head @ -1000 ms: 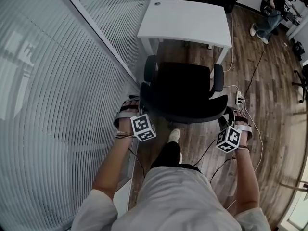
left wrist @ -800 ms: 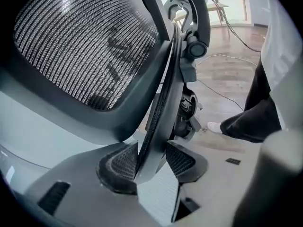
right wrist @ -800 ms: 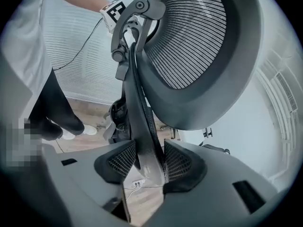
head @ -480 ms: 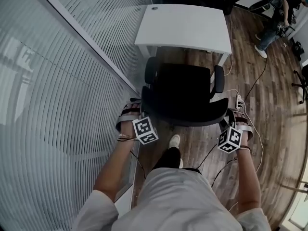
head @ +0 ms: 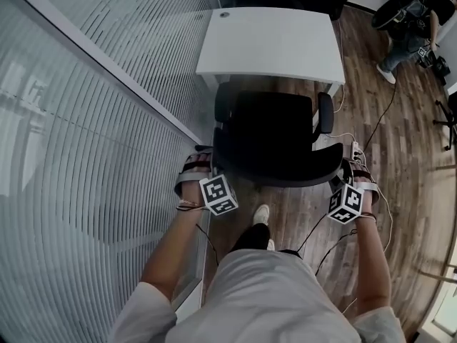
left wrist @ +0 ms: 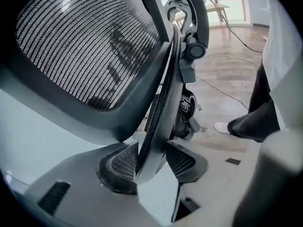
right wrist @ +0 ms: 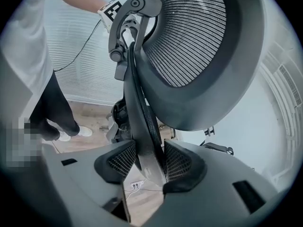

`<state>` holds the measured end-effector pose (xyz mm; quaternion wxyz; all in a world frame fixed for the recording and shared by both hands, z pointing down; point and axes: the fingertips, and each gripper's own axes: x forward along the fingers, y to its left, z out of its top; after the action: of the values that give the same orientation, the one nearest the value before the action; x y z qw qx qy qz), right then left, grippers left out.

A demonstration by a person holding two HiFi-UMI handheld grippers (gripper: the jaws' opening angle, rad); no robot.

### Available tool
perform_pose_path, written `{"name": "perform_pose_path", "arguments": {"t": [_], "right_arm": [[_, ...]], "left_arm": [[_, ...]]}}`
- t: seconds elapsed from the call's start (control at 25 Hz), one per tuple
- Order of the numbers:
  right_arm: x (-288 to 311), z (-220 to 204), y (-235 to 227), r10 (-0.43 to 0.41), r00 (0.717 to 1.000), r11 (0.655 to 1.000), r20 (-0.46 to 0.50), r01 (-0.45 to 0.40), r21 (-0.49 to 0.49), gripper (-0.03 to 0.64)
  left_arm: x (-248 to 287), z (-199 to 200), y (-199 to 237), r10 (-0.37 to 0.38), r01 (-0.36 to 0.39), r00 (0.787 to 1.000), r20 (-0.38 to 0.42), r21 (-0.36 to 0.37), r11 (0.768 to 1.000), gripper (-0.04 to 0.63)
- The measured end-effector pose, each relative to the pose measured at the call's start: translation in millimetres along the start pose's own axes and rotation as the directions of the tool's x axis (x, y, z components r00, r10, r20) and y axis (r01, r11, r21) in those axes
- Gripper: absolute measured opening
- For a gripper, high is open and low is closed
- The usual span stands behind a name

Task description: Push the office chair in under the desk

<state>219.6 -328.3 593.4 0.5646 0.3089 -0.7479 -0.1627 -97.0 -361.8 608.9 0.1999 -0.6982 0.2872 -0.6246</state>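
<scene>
The black office chair (head: 275, 138) stands at the white desk (head: 271, 41), its armrests at the desk's near edge. My left gripper (head: 213, 164) is shut on the left rim of the backrest, and my right gripper (head: 341, 174) is shut on the right rim. In the left gripper view the mesh backrest (left wrist: 85, 46) fills the top, and its dark rim runs down between the pads (left wrist: 118, 162) of my left gripper (left wrist: 150, 162). The right gripper view shows the backrest (right wrist: 189, 46) likewise, its rim clamped in my right gripper (right wrist: 150, 161).
A glass wall with blinds (head: 86, 120) runs close along the left of the chair and desk. A power strip (head: 355, 148) with cables lies on the wood floor at the right. My shoe (head: 260, 214) is behind the chair. Another person (head: 414, 27) stands far right.
The chair has rolled forward toward the desk, with both grippers moving along on the backrest. My foot has stepped forward. The person in the background has shifted.
</scene>
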Motion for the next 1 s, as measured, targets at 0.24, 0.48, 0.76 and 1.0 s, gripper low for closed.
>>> {"name": "perform_pose_path", "arguments": {"t": [0.24,0.48,0.76,1.0], "right_arm": [[18,0,-14,0.006,1.000,1.000,-0.014,-0.006,0.004,0.201],[32,-2,-30,0.007,1.000,1.000,-0.029,-0.007,0.018,0.201],[43,7,-45,-0.009,0.999,1.000,-0.033,0.010,0.028,0.202],[51,9,-58,-0.015,0.999,0.999,-0.032,0.016,0.032,0.202]], "left_arm": [[14,1,11,0.002,-0.002,1.000,0.008,0.005,1.000,0.198],[30,7,26,0.004,-0.004,1.000,0.023,0.007,1.000,0.198],[41,4,47,0.011,-0.012,1.000,0.023,0.012,1.000,0.198],[50,5,59,0.014,-0.015,1.000,0.026,0.014,1.000,0.198]]}}
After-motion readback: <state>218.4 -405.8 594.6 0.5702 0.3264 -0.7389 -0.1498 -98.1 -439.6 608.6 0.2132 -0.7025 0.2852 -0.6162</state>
